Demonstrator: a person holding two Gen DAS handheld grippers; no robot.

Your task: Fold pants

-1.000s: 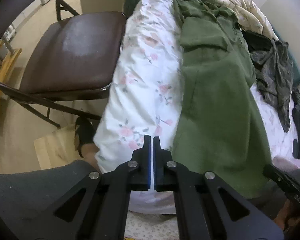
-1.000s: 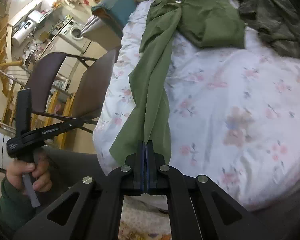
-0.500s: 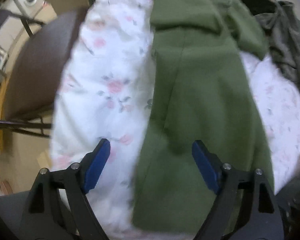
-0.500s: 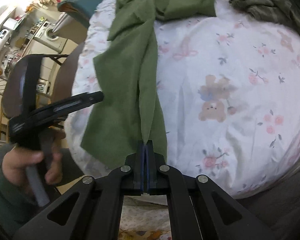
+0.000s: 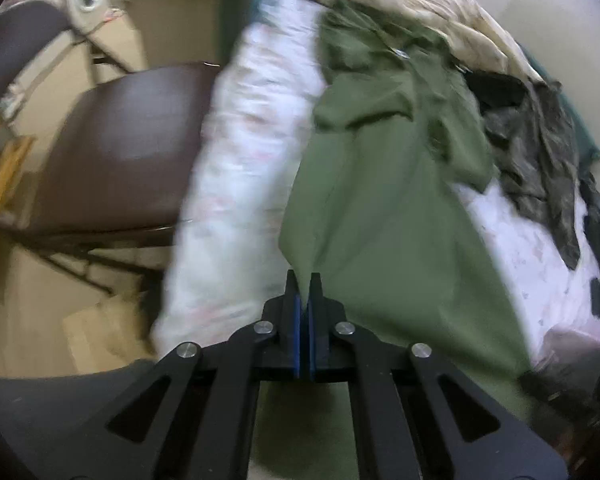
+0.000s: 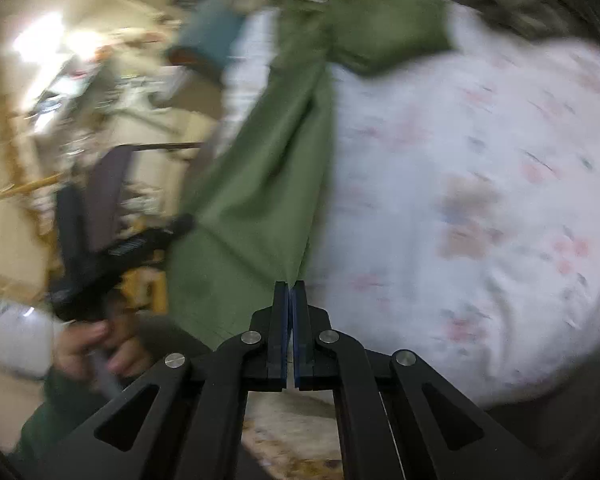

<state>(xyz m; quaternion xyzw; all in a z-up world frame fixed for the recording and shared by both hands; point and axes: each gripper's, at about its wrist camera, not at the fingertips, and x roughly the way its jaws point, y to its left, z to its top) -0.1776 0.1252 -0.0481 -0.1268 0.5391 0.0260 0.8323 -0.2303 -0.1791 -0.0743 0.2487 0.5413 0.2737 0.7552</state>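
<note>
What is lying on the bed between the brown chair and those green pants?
In the left wrist view, only a strip of white flowered bedsheet lies between the brown chair and the green pants; nothing sits on it.

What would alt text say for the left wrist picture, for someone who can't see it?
The left gripper, jaws shut, pinches the near corner of green pants spread along a floral bed sheet. A brown chair stands at left; dark clothes lie at right. The picture is blurred.
</note>
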